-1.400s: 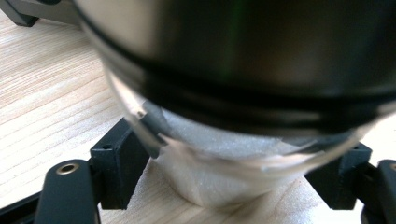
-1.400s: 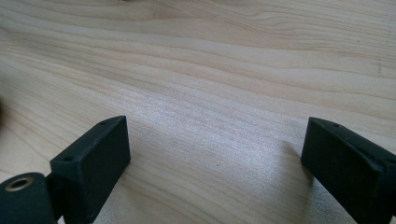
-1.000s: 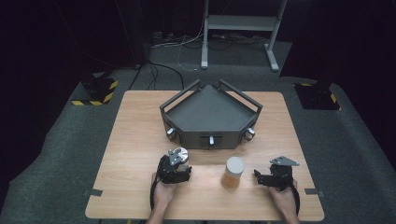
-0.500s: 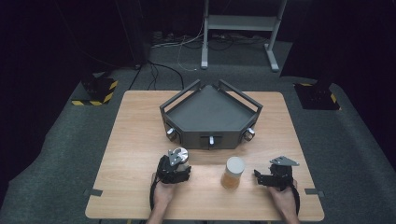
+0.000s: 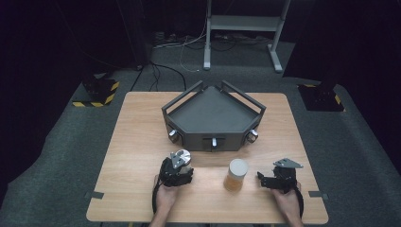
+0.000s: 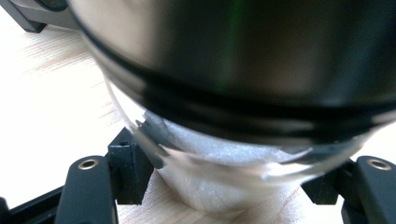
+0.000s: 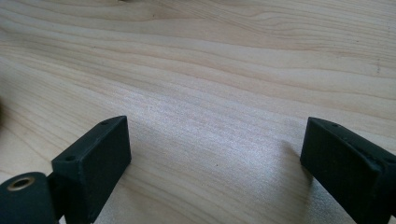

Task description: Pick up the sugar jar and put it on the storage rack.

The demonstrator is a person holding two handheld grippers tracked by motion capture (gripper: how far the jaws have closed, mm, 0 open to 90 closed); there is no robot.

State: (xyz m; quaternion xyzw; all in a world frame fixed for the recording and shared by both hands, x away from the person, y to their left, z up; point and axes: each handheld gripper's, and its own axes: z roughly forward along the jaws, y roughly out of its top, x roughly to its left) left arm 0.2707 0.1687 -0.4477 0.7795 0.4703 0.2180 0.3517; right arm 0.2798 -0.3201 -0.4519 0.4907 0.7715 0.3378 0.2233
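Left gripper point(image 5: 176, 166): rests on the wooden table point(image 5: 137, 142) near its front edge, jaws spread around a clear-walled object with a dark metallic upper part point(image 6: 224, 70), seen close and blurred; contact with the jaws cannot be told. Centre: a jar point(image 5: 236, 174) with a pale lid and amber contents stands upright between the two grippers, apart from both. Behind it sits a dark angular tray point(image 5: 213, 116) with front knobs. Right gripper point(image 5: 279, 177): jaws spread wide over bare wood, holding nothing.
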